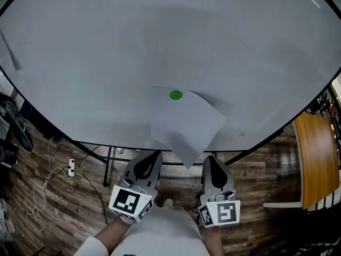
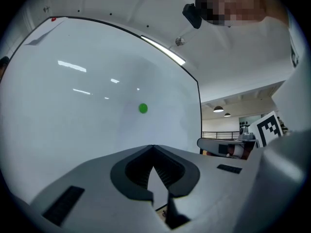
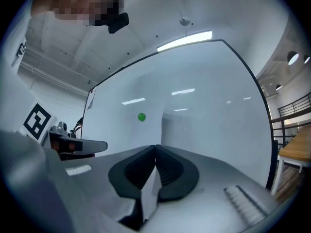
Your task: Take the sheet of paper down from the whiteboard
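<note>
A white sheet of paper (image 1: 186,124) hangs askew on the whiteboard (image 1: 160,36), pinned near its top by a green magnet (image 1: 175,95). Its right side curls off the board, and its lowest corner reaches past the board's bottom frame. My left gripper (image 1: 153,156) and right gripper (image 1: 209,160) sit side by side below the sheet, one on each side of that corner, both shut. I see nothing held in either. In the left gripper view the magnet (image 2: 143,108) lies ahead, above the shut jaws (image 2: 153,148). The right gripper view shows the magnet (image 3: 141,116) and paper (image 3: 146,135) beyond its shut jaws (image 3: 156,148).
Another sheet (image 1: 10,52) is stuck at the board's far left. A wooden table (image 1: 314,159) stands to the right. A power strip (image 1: 70,168) with cables lies on the plank floor at the left, near the board's stand legs (image 1: 109,167).
</note>
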A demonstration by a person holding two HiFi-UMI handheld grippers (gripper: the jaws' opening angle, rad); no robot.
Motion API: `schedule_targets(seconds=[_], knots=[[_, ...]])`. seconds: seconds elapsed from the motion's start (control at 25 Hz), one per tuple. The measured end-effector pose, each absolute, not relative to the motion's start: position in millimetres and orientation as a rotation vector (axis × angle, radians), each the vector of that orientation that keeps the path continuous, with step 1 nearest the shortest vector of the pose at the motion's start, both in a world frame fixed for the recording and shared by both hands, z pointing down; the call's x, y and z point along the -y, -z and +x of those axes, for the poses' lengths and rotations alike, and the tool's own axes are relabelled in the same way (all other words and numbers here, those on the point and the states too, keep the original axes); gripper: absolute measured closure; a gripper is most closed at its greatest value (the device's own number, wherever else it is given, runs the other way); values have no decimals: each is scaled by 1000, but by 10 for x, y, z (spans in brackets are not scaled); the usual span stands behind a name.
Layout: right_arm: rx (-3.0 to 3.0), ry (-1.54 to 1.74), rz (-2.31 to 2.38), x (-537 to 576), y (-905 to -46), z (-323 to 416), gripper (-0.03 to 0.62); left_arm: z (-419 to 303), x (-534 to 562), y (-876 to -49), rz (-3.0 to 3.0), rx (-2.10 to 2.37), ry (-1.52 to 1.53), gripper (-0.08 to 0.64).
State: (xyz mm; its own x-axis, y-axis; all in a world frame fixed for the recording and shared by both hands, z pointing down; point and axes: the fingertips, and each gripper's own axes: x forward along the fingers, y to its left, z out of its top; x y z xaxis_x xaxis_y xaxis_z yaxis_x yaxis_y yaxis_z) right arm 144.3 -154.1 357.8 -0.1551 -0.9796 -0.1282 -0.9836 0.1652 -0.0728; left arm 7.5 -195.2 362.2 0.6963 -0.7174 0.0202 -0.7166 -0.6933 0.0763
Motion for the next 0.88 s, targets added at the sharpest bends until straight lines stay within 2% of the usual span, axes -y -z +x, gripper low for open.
schedule_targets(seconds=[0.12, 0.24, 0.88], knots=[[-2261, -58, -1912, 1590, -3494, 1517, 577, 157, 2026, -3606, 2832, 1185, 22, 554], [-2257, -85, -1907, 1679, -3412, 1580, 523, 207, 2075, -3589, 2842, 1178, 29, 554], [-2278, -134, -1969, 2351, -3266, 1873, 489, 438, 2440, -3400, 2859, 1199, 64, 554]])
